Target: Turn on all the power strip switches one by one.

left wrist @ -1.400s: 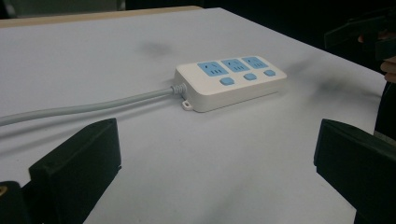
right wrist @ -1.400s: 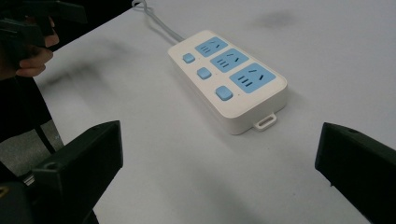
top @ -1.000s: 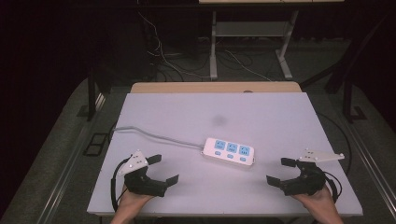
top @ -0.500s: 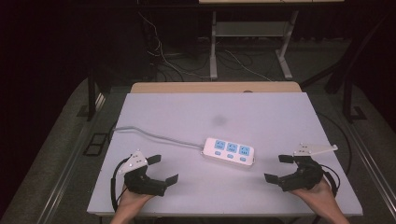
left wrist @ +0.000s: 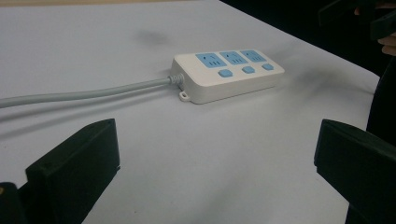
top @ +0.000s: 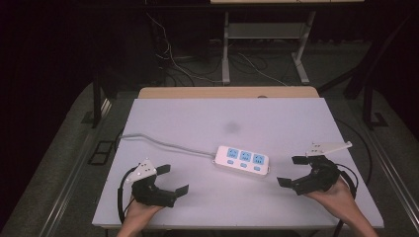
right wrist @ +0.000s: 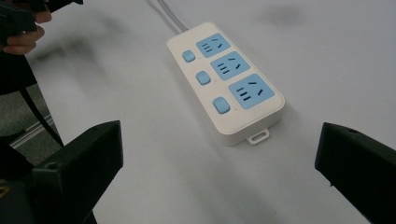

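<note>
Two grippers, both jaws spread, empty. Power strip (top: 243, 160) lies mid-table between them, long axis left-right (cord end toward left gripper (top: 172, 179)); right gripper (top: 292, 171) is nearer.

Dim lab: cables (top: 178, 59) on floor

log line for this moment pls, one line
left hand-held gripper: open, empty | right hand-held gripper: open, empty | power strip: flat on table between them, untouched
</note>
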